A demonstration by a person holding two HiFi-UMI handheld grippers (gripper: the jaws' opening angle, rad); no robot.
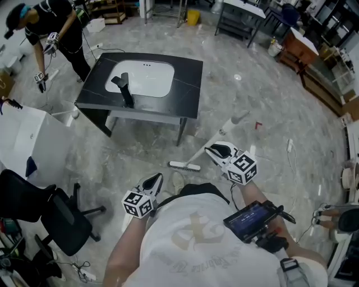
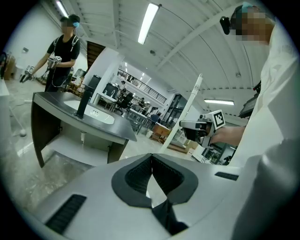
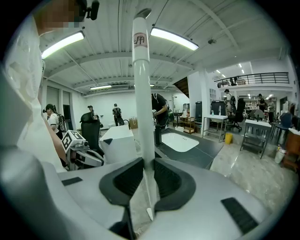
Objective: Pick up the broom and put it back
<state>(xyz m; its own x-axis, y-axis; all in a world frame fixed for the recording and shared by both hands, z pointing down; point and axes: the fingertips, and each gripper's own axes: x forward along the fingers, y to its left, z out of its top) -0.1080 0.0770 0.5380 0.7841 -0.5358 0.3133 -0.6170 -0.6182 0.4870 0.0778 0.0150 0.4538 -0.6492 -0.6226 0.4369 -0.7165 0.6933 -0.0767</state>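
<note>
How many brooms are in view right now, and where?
1. The broom is held by its handle in the right claw, which is shut on it, with the brush end down near the floor. Others may be hidden out of frame.

I am in a big open lab hall, not a home. A sink counter (image 1: 188, 84) stands free in the middle of a polished stone floor (image 1: 252, 95), joined to no wall. Cables (image 1: 291, 160) trail across the floor. Metal tables (image 1: 241, 17) and an office chair (image 1: 61, 221) ring the space. Another person (image 1: 53, 31) works nearby. Tube lights (image 3: 173, 38) line the white ceiling, and a railed upper gallery (image 3: 262, 77) overlooks the hall.
</note>
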